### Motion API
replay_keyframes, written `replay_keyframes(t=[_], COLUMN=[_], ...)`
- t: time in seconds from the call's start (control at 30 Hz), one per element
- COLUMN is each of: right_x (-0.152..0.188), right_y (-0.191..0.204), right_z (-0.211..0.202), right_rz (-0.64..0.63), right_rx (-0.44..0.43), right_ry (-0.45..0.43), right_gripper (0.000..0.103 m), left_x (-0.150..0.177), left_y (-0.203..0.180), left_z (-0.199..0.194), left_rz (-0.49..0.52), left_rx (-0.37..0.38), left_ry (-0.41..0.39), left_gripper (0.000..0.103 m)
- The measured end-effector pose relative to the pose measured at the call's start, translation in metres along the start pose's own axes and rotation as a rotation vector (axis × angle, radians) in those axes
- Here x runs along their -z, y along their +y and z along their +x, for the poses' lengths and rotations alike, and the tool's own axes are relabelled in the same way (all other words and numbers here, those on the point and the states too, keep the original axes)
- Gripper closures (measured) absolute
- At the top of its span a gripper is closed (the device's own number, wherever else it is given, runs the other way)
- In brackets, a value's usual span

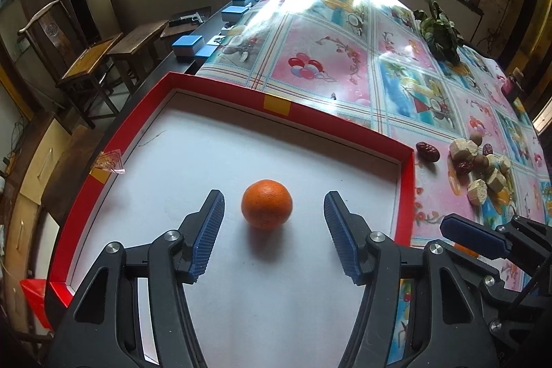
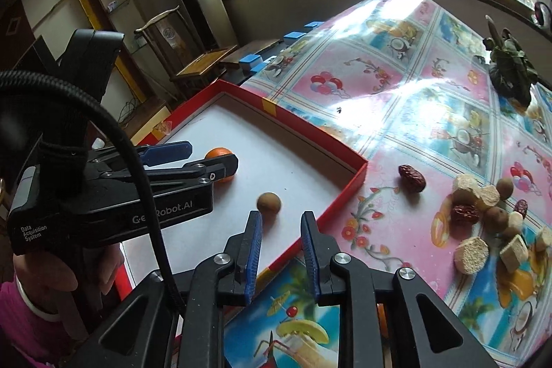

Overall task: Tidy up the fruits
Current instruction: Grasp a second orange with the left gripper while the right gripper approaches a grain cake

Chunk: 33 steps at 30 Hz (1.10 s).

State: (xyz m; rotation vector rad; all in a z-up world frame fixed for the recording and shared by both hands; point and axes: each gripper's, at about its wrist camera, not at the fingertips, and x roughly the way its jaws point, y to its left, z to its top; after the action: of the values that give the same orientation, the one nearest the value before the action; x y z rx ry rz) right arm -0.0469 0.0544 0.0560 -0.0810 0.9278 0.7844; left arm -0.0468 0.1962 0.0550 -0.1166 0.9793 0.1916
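Observation:
A red-rimmed tray (image 1: 220, 92) with a white floor lies on the flowered tablecloth. An orange (image 1: 266, 204) rests on that floor between the fingers of my left gripper (image 1: 274, 195), which stands open with clear gaps on both sides. In the right wrist view the same tray (image 2: 303, 125) also holds a brown longan (image 2: 269, 202), lying just past the left fingertip of my right gripper (image 2: 281, 217). That gripper is narrowly open with nothing between its pads. The left gripper (image 2: 210, 159) straddles the orange (image 2: 220, 154) there.
To the right of the tray a red date (image 2: 412, 178) lies alone, beside a pile (image 2: 483, 216) of dates, longans and pale cylindrical chunks. A potted plant (image 2: 510, 71) stands at the far right. Blue boxes (image 1: 186, 43) and wooden chairs (image 1: 89, 64) sit left of the table.

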Motion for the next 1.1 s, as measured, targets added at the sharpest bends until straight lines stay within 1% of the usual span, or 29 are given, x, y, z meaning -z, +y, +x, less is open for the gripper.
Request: replay_keyframes(t=[0.17,0.33,0.43,0.47,0.57,0.6,0.63,0.7,0.83,1.1], right_x=[0.013,0.027,0.035,0.037,0.046,0.048,0.052,0.059,0.074,0.098], right_y=[-0.013,-0.032,-0.044,-0.048,-0.057,-0.061,-0.064,-0.07,-0.087,-0.115], right_z=[-0.021,-0.044,-0.058,-0.062,-0.074,-0.077,-0.08,-0.088,-0.099,-0.114], right_rz=[0.033,0.081,0.113,0.121,0.141,0.148,0.155,0.168,0.2,0.274], right_rx=[0.048,0.09,0.117,0.127,0.152,0.157,0.163,0.179,0.208,0.224], right_ry=[-0.02,-0.055,-0.081,-0.087,-0.099,-0.102,-0.104,-0.106,-0.107,-0.119], right_gripper=[0.076,0.074,0.067,0.063,0.061,0.06,0.06,0.056,0.056,0.056], left_x=[0.006,0.011,0.015,0.016,0.019,0.02,0.021,0.022,0.026,0.044], left_y=[-0.024,-0.049,-0.066,-0.071,-0.087,-0.092,-0.097,-0.104,-0.12,-0.148], left_z=[-0.013,-0.022,-0.026,-0.027,-0.028,-0.028,-0.028,-0.03,-0.028,-0.016], left_rz=[0.033,0.062,0.081,0.089,0.113,0.12,0.125,0.129,0.155,0.235], left_rx=[0.019,0.056,0.086,0.094,0.114,0.123,0.133,0.161,0.189,0.209], left_ry=[-0.027,-0.036,-0.033,-0.031,-0.023,-0.019,-0.014,-0.013,0.001,0.058], left_gripper=[0.043,0.043,0.043,0.043,0.042,0.042,0.037,0.032,0.032,0.032])
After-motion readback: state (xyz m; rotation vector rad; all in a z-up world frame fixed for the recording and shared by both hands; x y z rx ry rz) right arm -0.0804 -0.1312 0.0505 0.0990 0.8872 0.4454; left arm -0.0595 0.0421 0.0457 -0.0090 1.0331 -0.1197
